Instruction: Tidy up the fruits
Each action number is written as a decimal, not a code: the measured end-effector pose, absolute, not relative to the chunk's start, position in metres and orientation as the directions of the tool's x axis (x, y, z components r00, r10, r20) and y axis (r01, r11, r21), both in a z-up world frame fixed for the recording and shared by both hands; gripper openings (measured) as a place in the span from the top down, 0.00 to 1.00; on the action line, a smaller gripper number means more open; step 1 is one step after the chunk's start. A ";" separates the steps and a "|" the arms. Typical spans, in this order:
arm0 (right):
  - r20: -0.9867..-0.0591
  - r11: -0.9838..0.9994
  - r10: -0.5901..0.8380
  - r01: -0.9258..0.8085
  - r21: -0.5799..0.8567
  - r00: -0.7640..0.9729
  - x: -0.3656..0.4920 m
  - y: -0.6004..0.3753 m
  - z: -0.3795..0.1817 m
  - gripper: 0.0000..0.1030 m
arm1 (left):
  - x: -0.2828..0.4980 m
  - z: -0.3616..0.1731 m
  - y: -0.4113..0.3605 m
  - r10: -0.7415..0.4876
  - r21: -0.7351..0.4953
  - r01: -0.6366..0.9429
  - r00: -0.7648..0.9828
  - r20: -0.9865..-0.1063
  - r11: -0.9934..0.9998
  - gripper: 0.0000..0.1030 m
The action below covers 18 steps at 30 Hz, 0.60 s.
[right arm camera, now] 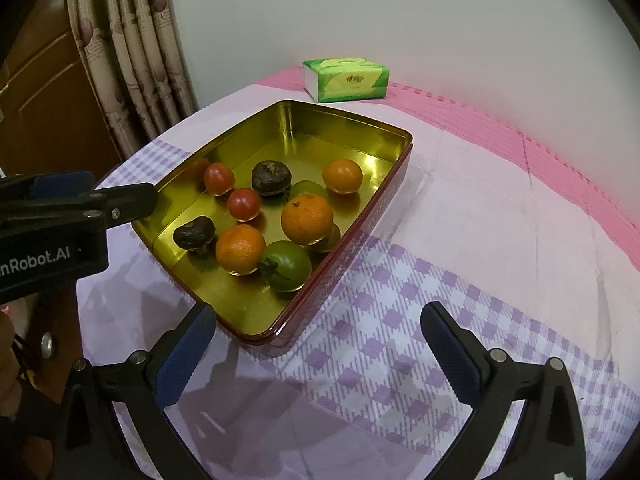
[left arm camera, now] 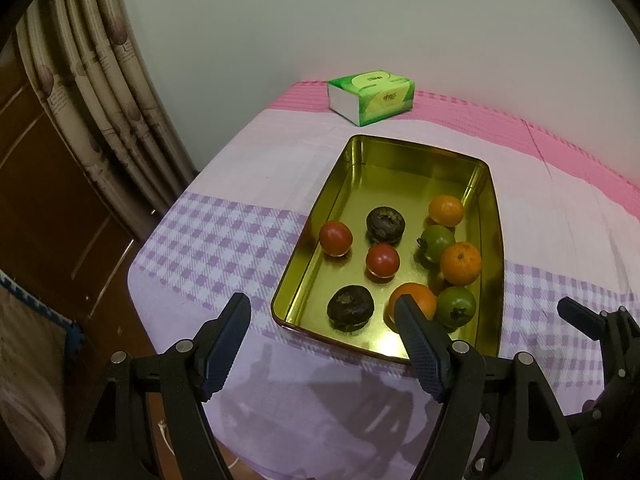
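Fruits sit inside a gold tin [right arm camera: 280, 120] on the cloth-covered worktop [right arm camera: 460, 220]: tomatoes [right arm camera: 219, 177] at left, dark fruits [right arm camera: 271, 177] centre, oranges [right arm camera: 307, 219] and green fruits [right arm camera: 287, 265] at right. Left claw [left arm camera: 322, 314] hangs apart, empty, over the tin's near end; right claw [right arm camera: 318, 326] spreads wide, empty, beside it.

Both wrist cams angled down, sharing tin [left arm camera: 490, 240].
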State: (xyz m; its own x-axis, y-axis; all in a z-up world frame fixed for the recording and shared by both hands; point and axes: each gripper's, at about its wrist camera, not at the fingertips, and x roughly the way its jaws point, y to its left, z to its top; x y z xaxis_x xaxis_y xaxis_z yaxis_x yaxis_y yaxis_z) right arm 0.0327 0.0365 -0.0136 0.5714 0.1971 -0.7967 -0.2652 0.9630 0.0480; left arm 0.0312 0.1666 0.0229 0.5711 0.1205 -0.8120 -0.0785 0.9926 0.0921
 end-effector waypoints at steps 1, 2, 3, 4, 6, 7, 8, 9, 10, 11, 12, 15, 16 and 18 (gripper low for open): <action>-0.794 0.964 0.198 -0.263 0.050 0.575 0.032 0.036 -0.013 0.01 | 0.031 0.023 0.167 0.121 0.093 -0.078 0.570 -0.813 0.993 0.27; -0.795 0.964 0.196 -0.261 0.049 0.574 0.033 0.036 -0.013 0.01 | 0.031 0.023 0.167 0.122 0.095 -0.078 0.569 -0.813 0.992 0.27; -0.796 0.964 0.194 -0.261 0.047 0.573 0.033 0.036 -0.013 0.01 | 0.031 0.023 0.167 0.122 0.095 -0.077 0.569 -0.813 0.993 0.27; -0.796 0.965 0.192 -0.259 0.046 0.574 0.034 0.036 -0.012 0.01 | 0.031 0.023 0.166 0.121 0.094 -0.076 0.570 -0.813 0.993 0.27; -0.794 0.965 0.190 -0.257 0.045 0.577 0.034 0.037 -0.012 0.01 | 0.031 0.022 0.166 0.123 0.097 -0.076 0.570 -0.813 0.992 0.27; -0.795 0.965 0.189 -0.257 0.043 0.577 0.034 0.037 -0.012 0.01 | 0.031 0.023 0.166 0.123 0.095 -0.078 0.569 -0.813 0.992 0.27; -0.795 0.965 0.190 -0.259 0.043 0.576 0.034 0.037 -0.012 0.01 | 0.031 0.022 0.166 0.123 0.096 -0.078 0.569 -0.813 0.992 0.27; -0.796 0.964 0.192 -0.263 0.042 0.575 0.034 0.037 -0.012 0.01 | 0.031 0.022 0.166 0.124 0.096 -0.080 0.569 -0.813 0.992 0.27; -0.796 0.963 0.193 -0.266 0.041 0.574 0.034 0.038 -0.012 0.01 | 0.031 0.022 0.166 0.124 0.095 -0.080 0.569 -0.813 0.992 0.27; -0.795 0.962 0.193 -0.269 0.039 0.576 0.034 0.039 -0.012 0.01 | 0.031 0.022 0.166 0.125 0.096 -0.080 0.568 -0.813 0.992 0.27; -0.795 0.962 0.190 -0.271 0.034 0.576 0.034 0.039 -0.012 0.01 | 0.031 0.022 0.166 0.124 0.096 -0.080 0.569 -0.813 0.992 0.27; -0.795 0.962 0.188 -0.271 0.031 0.576 0.034 0.040 -0.012 0.01 | 0.031 0.022 0.165 0.125 0.096 -0.080 0.569 -0.813 0.992 0.27; -0.795 0.962 0.187 -0.270 0.031 0.577 0.034 0.040 -0.012 0.01 | 0.031 0.022 0.166 0.124 0.096 -0.079 0.569 -0.813 0.992 0.27; -0.793 0.963 0.186 -0.268 0.030 0.580 0.034 0.040 -0.011 0.01 | 0.030 0.022 0.166 0.124 0.097 -0.077 0.569 -0.813 0.992 0.27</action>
